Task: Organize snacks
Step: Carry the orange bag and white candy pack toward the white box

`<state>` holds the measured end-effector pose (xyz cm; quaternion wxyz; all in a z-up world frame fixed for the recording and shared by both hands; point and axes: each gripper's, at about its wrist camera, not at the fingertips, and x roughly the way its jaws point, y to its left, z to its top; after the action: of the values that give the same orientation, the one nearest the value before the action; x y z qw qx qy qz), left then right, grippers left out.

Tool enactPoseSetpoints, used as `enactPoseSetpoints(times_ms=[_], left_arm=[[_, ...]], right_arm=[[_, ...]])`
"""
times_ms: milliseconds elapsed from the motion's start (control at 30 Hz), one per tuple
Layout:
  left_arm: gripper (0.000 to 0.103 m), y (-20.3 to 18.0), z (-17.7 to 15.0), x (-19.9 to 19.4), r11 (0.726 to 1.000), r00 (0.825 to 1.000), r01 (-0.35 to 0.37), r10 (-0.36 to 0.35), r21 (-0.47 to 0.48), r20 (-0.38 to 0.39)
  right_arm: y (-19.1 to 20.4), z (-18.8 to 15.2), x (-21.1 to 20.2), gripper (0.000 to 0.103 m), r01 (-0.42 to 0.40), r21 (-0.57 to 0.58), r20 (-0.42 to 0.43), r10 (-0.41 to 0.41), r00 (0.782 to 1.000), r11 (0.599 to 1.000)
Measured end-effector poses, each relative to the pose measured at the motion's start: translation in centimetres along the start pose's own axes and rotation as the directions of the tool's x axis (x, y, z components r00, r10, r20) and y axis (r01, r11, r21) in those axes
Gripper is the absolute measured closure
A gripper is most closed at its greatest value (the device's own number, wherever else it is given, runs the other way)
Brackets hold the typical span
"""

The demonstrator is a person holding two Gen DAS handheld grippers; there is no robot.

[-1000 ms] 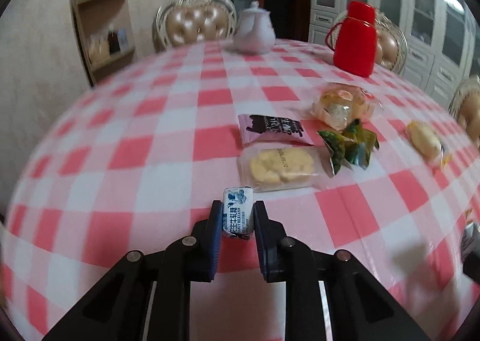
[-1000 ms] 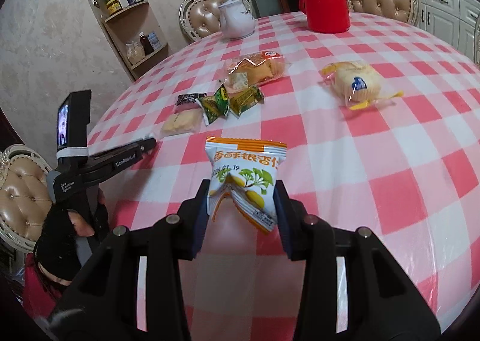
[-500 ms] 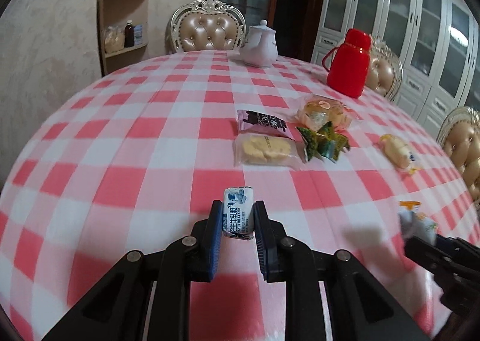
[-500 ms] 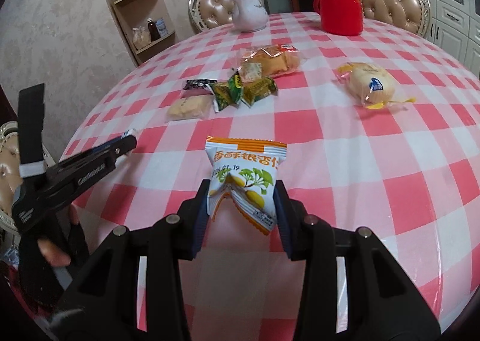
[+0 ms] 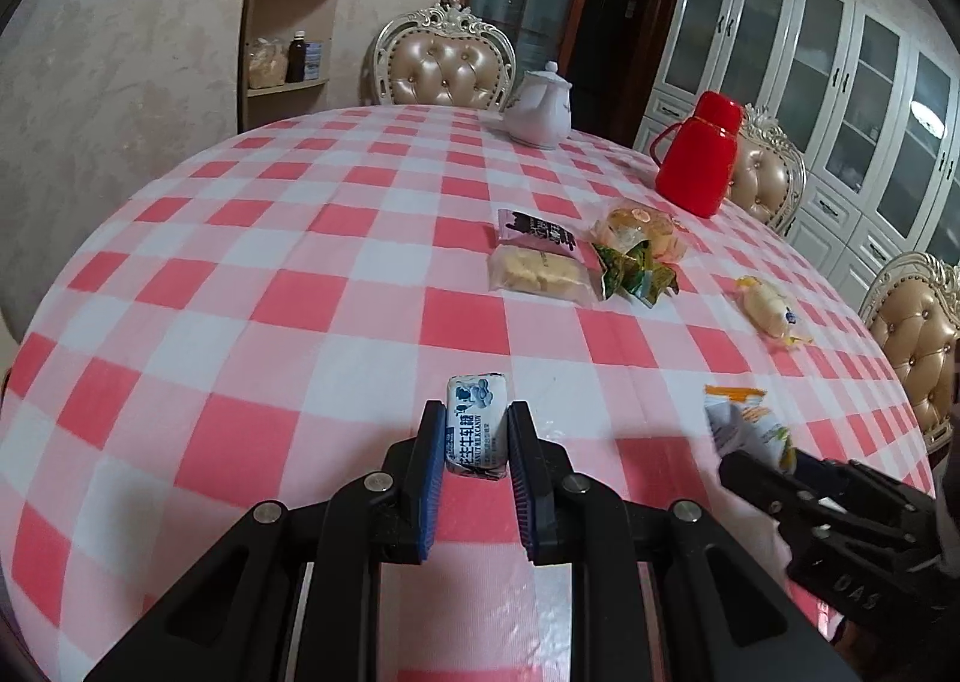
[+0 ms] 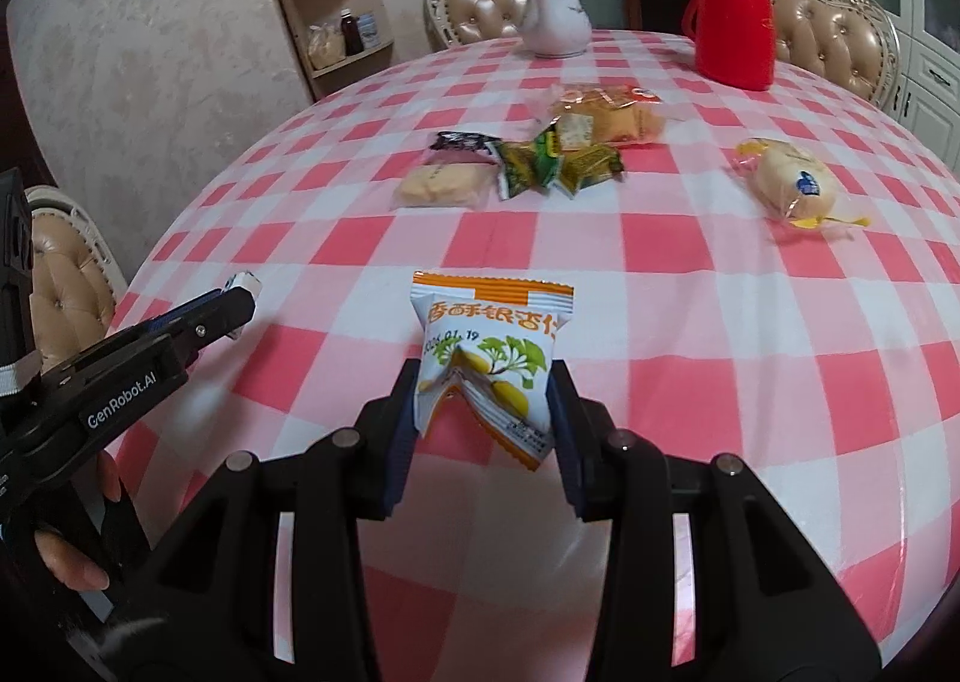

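Pink-and-white checked plastic cloth covers the round bench point(image 5: 336, 286), glossy and creased near its front edge. Nearest, the left tool point(image 5: 477, 436) is clamped narrow on a small white-and-blue candy point(image 5: 476, 421), a soft pillow-shaped wrapper with printed writing too small to read. The right tool point(image 6: 483, 403) pinches a puffy white packet point(image 6: 489, 358) with an orange band and a green leaf picture, its lower corner crumpled. Beyond the packet lie a clear-wrapped biscuit point(image 6: 441, 184), a dark wrapper point(image 6: 462, 143) partly hidden behind it, crinkly green sachets point(image 6: 555, 166) and a clear bag of cakes point(image 6: 606, 118). Right of the sachets sits a wrapped bread roll point(image 6: 789, 181). Farthest stand a white teapot point(image 6: 555, 22) and red flask point(image 6: 735, 16).
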<state>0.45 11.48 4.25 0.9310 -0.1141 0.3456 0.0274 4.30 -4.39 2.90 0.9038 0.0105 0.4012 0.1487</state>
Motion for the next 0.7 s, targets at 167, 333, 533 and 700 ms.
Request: enactPoseSetpoints(times_ms=[167, 333, 533, 700], left_arm=[[0.082, -0.1, -0.7, -2.1, 1.0, 1.0, -0.017, 0.017, 0.018, 0.019], [0.082, 0.7, -1.7, -4.2, 0.999, 0.999, -0.034, 0.034, -0.001, 0.025], [0.082, 2.2, -4.0, -7.4, 0.998, 0.998, -0.057, 0.058, -0.018, 0.031], [0.082, 4.5, -6.1, -11.1, 0.995, 0.994, -0.097, 0.097, 0.002, 0.054]], right_arm=[[1.2, -0.7, -0.3, 0.059, -0.015, -0.025, -0.004, 0.015, 1.0, 1.0], [2.1, -1.3, -1.0, 0.059, -0.024, -0.04, 0.007, 0.024, 1.0, 0.999], [2.9, -2.1, -1.6, 0.059, -0.038, -0.054, 0.007, 0.039, 0.999, 0.998], [5.2, -3.1, -2.8, 0.059, -0.13, -0.086, 0.002, 0.131, 0.991, 0.988]])
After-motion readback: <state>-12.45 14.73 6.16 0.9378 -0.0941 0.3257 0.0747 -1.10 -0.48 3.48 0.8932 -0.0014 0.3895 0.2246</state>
